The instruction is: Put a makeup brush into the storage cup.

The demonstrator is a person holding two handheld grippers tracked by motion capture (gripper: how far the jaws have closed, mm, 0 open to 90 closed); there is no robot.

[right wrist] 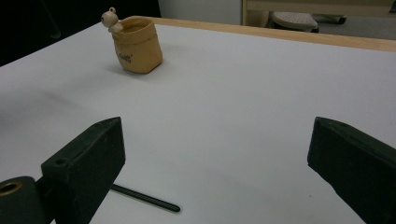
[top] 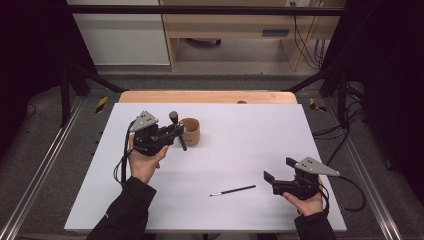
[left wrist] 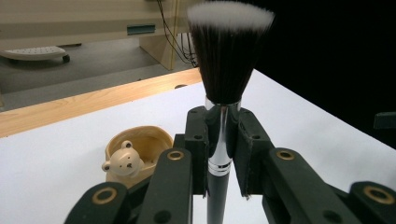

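Leftmost, left gripper [top: 176,132]: jaws clenched on a makeup brush [left wrist: 223,74] — the pads press on its shiny ferrule, bristles up with white tips, black handle hanging below.
Left hand [top: 143,162]: holds that gripper above the white desk [top: 240,135], left of centre.
Brush position: held clear of the desk, just beside the pouch, on its left in the high view.
Tan pouch [top: 190,131]: upright on the desk, mouth open, a small bear figure [left wrist: 123,162] at its rim.
Thin brush [top: 233,190]: lies flat on the desk nearer the person, between the two hands, closer to the right gripper.
Right gripper [top: 277,175]: jaws released — wide apart with nothing between them, low over the desk.
Right hand [top: 306,201]: at the desk's near right corner, well apart from the pouch.
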